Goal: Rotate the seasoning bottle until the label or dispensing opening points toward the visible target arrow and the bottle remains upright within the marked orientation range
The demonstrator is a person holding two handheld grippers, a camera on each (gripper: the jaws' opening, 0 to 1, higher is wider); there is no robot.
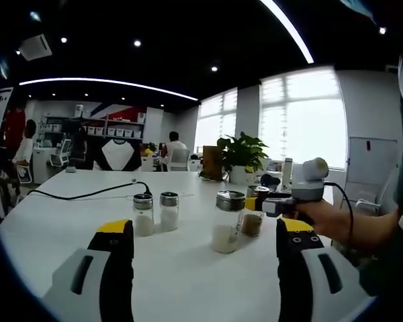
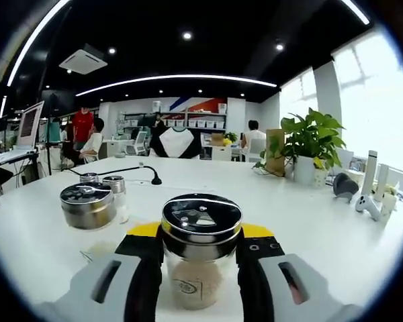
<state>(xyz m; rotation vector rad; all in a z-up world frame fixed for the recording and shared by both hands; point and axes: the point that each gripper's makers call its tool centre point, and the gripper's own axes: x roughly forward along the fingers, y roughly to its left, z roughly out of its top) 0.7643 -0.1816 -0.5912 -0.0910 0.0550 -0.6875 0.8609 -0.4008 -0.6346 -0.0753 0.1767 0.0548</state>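
While the bottle is standing upright: both tongs are working over it.
Counter (image 1: 188, 268): carrying everything, white.
Right tongs (image 2: 200, 258): clamping the seasoning bottle (image 2: 200, 258) on both sides, its long axis running vertical; the nearer pair for turning.
Left tongs (image 1: 205, 245): hanging apart, gripping nothing, short of the bottle.
Seasoning bottle: sitting just behind the taller jar (image 1: 227, 221).
Small shakers (image 1: 156, 212): standing well apart from the bottle.
Target arrow: cannot tell.
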